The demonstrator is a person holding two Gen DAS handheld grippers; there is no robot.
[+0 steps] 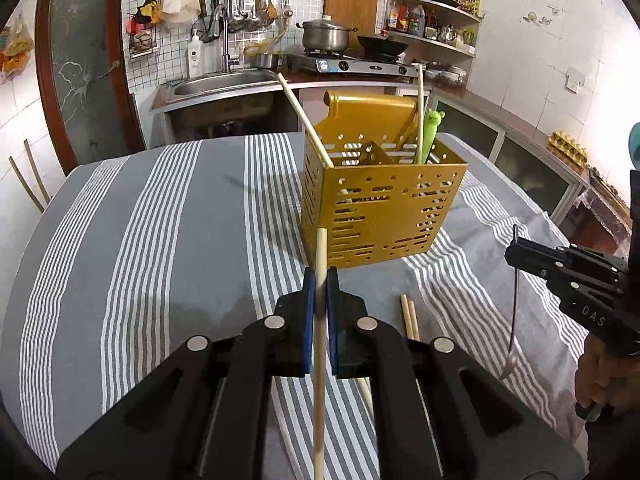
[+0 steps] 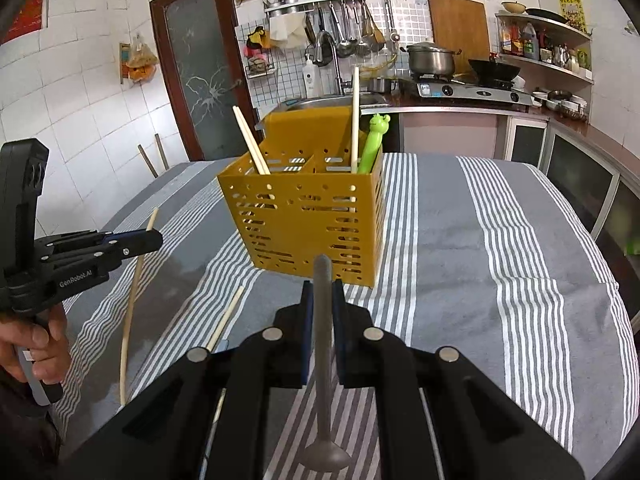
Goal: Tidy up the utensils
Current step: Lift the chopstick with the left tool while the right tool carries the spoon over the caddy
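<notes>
A yellow perforated utensil caddy stands on the striped tablecloth; it also shows in the right wrist view. It holds chopsticks in its left compartment and a chopstick with a green frog-topped utensil in its right one. My left gripper is shut on a wooden chopstick, held upright in front of the caddy. My right gripper is shut on a grey metal spoon, handle up, bowl hanging below. Loose chopsticks lie on the cloth between the grippers.
The table carries a grey and white striped cloth. Behind it are a sink, a gas stove with a pot and wok, wall shelves and a dark door.
</notes>
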